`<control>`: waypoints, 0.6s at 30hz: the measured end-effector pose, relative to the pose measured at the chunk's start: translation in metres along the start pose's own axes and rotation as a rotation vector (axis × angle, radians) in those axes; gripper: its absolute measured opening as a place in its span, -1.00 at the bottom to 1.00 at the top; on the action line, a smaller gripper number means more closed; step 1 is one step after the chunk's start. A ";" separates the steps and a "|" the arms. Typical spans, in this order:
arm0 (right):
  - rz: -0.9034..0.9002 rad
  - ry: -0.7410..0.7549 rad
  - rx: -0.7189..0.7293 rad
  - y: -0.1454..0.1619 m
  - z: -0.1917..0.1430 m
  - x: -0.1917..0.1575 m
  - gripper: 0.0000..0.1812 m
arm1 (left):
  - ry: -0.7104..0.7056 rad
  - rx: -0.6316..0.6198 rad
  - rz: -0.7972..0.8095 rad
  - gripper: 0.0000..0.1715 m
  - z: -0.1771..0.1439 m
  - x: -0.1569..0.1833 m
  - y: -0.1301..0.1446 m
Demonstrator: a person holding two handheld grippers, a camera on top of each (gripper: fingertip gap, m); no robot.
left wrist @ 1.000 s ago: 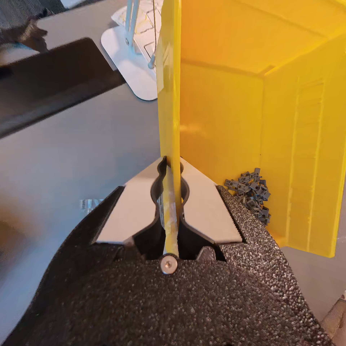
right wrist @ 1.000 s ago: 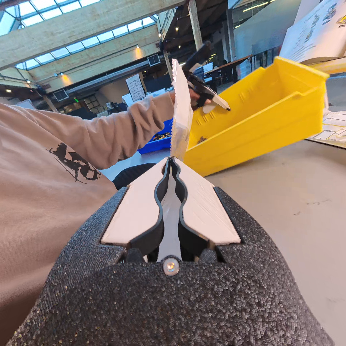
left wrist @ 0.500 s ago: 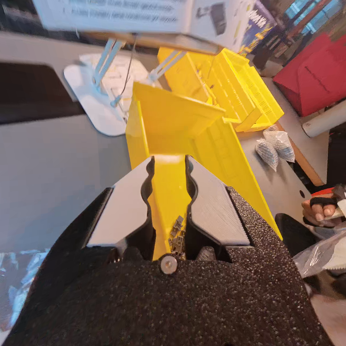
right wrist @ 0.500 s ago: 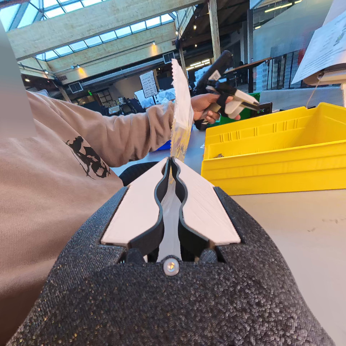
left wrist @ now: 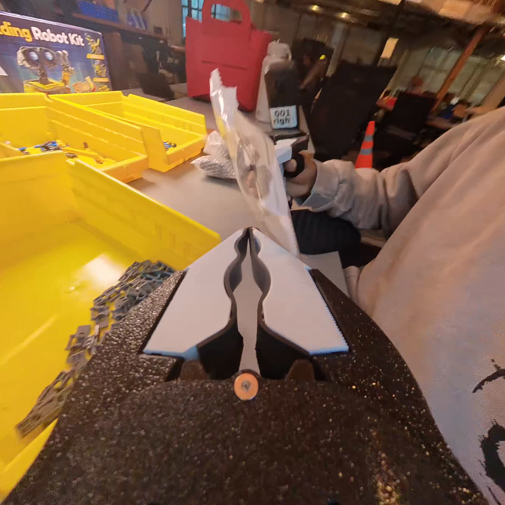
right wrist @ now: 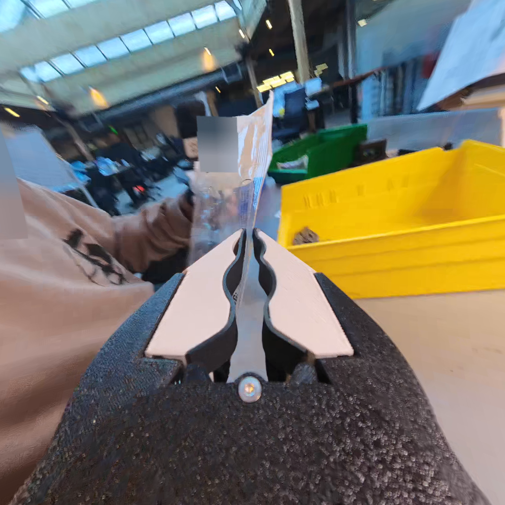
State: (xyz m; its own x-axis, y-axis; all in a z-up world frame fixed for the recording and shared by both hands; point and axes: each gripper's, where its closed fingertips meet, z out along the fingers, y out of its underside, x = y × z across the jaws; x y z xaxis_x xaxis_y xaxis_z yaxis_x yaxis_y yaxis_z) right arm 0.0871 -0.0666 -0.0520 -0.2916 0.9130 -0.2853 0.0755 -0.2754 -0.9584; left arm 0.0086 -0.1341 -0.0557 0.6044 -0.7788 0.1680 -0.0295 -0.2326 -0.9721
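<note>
the left gripper is hovering beside a yellow bin on a grey table, its two pale fingers pressed tip to tip with nothing pinched between them. a scatter of small dark grey parts is lying on the floor of that bin, just left of the gripper's black body. across the table, the right gripper is clenching the lower edge of a clear plastic bag, which is standing up from between its fingertips and leaning a little to the left; in the left wrist view the same bag is rising in front of the person's hand, which is wrapping the handle of that second tool. a beige sleeve is filling the right side of that view. in the right wrist view the yellow bin is sitting flat on the table to the right of the bag, with a small dark clump showing in its near corner. further yellow bins are lined up behind the first one, with small sealed packets lying beside them, a red bag standing beyond, and an orange cone in the blurred background.
</note>
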 end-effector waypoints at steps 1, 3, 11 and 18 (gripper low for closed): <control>-0.064 0.069 -0.063 0.005 0.001 0.009 -0.83 | -0.034 -0.037 0.028 -1.00 -0.004 -0.001 0.005; -0.172 0.122 -0.087 -0.010 -0.003 0.008 -0.73 | -0.092 -0.104 0.052 -1.00 -0.014 -0.002 0.013; -0.331 0.029 -0.299 -0.017 0.013 -0.031 -0.76 | -0.133 -0.070 -0.123 -0.95 -0.046 -0.001 0.039; -0.226 0.114 -0.794 0.096 0.019 0.008 -0.14 | -0.077 -0.257 -0.257 -0.46 -0.014 0.020 0.087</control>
State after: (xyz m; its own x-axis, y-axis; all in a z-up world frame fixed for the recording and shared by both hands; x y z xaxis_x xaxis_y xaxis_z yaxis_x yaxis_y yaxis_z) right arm 0.0741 -0.0915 -0.1457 -0.2854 0.9574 -0.0432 0.6892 0.1737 -0.7034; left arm 0.0071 -0.1778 -0.1342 0.6760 -0.6321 0.3788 -0.0620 -0.5610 -0.8255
